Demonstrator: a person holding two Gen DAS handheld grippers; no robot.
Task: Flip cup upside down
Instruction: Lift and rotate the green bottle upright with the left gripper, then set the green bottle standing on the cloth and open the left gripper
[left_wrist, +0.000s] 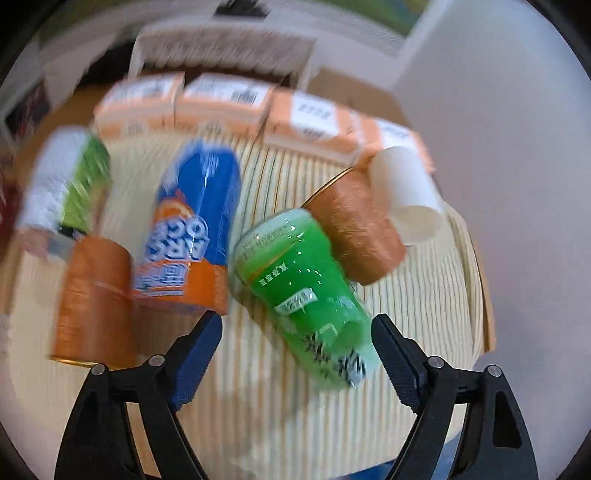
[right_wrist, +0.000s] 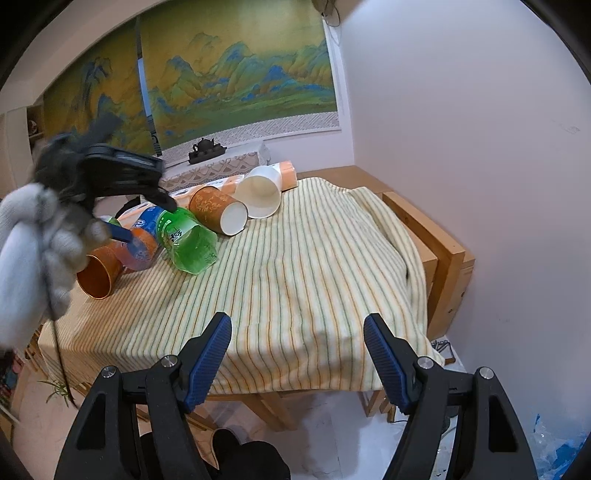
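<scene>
Three cups lie on their sides on the striped cloth: an orange cup (right_wrist: 99, 273) at the left, a second orange cup (right_wrist: 218, 214), and a white cup (right_wrist: 262, 195) behind it. In the blurred left wrist view they show as the left orange cup (left_wrist: 96, 302), the right orange cup (left_wrist: 358, 229) and the white cup (left_wrist: 402, 188). My left gripper (left_wrist: 297, 332) is open, low over a lying green bottle (left_wrist: 306, 295) whose end sits between its fingers. The left gripper (right_wrist: 147, 219) is held by a gloved hand (right_wrist: 33, 251). My right gripper (right_wrist: 297, 328) is open and empty at the table's near edge.
A blue and orange bottle (left_wrist: 192, 229) lies between the left orange cup and the green bottle. Orange and white boxes (left_wrist: 221, 99) line the back, with a green and white carton (left_wrist: 66, 177) at the left. The striped cloth (right_wrist: 314, 277) covers a wooden table against the wall (right_wrist: 461, 147).
</scene>
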